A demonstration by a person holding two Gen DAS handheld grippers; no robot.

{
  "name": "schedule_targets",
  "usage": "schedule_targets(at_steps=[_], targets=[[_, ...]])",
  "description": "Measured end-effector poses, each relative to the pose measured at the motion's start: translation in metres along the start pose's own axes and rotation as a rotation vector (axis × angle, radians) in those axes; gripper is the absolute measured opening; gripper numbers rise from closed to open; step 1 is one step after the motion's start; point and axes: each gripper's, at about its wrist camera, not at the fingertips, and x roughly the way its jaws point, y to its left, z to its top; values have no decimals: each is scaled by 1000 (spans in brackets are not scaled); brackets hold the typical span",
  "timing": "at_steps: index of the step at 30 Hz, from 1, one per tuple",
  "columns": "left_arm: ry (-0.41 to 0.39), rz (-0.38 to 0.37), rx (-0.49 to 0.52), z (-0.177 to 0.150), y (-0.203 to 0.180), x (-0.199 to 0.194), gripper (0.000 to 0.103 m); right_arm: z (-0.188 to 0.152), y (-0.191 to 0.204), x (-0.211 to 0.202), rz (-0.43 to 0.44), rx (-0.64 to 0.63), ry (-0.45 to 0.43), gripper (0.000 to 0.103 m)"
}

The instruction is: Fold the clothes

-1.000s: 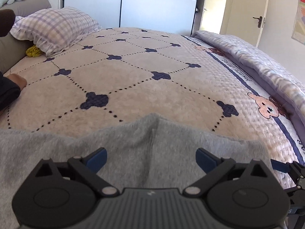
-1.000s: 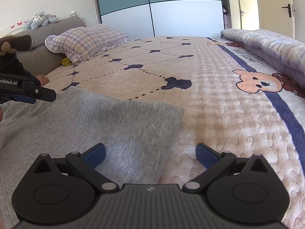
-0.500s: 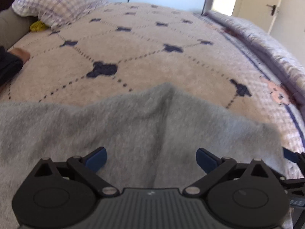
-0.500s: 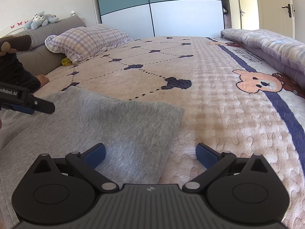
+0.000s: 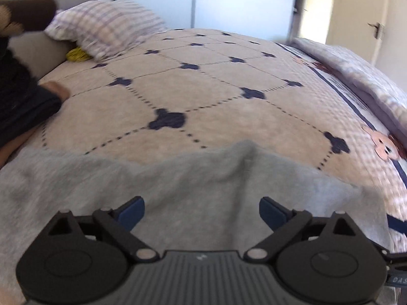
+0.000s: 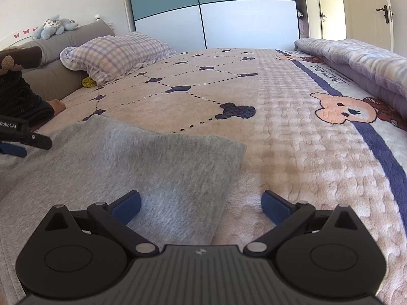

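A grey knit garment lies flat on the beige patterned bed cover. My left gripper is open and empty, low over the garment. In the right wrist view the same garment shows a folded corner at right. My right gripper is open and empty, straddling the garment's right edge. The left gripper's tip shows at the far left of the right wrist view, over the garment.
A checked pillow and a small yellow item lie by the grey headboard. A rolled quilt runs along the bed's right side. A person's dark-sleeved arm rests at left. Wardrobe doors stand behind.
The left gripper tilted down toward the garment, then tilted back up; its view is now blurred. The right gripper has not moved. Both stay open.
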Motion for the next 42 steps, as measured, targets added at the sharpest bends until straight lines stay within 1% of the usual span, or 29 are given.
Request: schedule_targets(at_steps=[2,3,5,6,8,9,12,13,15,17,18,19,21,22,23,24,25,26,27,30,33,35,36,38,39,41,42], targets=[[57,-84,101,-1,-27,9,98,0,0,0,0,0,0,103],[95,-80,123,-4,-30,14,99,0,0,0,-1,-1,0,103],[169,-74,166,-12,-34,26,103,0,0,0,-1,-1,0,103],[144,-91,103,-14,-20,25,103,0,0,0,-1,-1,0,103],[113,-26,23,-18,4,19,103,0,0,0,-2,-2,0,103],[97,-6,6,-20,14,17,103,0,0,0,-2,-2,0,103],[74,5,-60,-19,30,14,103,0,0,0,-1,-1,0,103],[76,49,-49,-18,27,11,103,0,0,0,-1,-1,0,103],[89,169,-46,-18,26,6,103,0,0,0,-1,-2,0,103],[107,168,-72,-18,29,4,101,0,0,0,0,-1,0,103],[88,129,-78,-16,29,3,100,0,0,0,0,0,0,103],[67,102,-57,-13,22,1,99,0,0,0,0,0,0,103],[26,23,58,-7,-4,-2,100,0,0,0,1,0,0,103],[27,-13,120,-8,-16,-2,100,0,0,0,0,0,0,103],[47,-39,163,-10,-25,1,100,0,0,0,0,0,0,103],[94,-58,168,-13,-28,9,100,0,0,0,0,0,0,103],[141,-62,143,-16,-26,15,101,0,0,0,0,0,0,103],[138,-77,94,-18,-18,17,102,0,0,0,0,0,0,103],[108,-72,45,-19,-7,15,102,0,0,0,0,0,0,103],[94,9,-2,-18,18,18,103,0,0,0,0,0,0,103],[50,43,-80,-19,36,16,103,0,0,0,-1,-1,0,103],[70,155,-102,-20,43,14,103,0,0,0,-1,-1,0,103],[74,188,-106,-21,45,12,103,0,0,0,-1,-1,0,103],[76,191,-131,-18,46,10,103,0,-1,0,0,0,0,103],[90,182,-126,-14,44,11,102,0,-1,0,0,0,0,103],[86,152,-27,-7,26,12,102,0,-1,0,0,0,0,103],[78,157,42,-5,16,11,102,0,-1,0,0,0,0,103]])
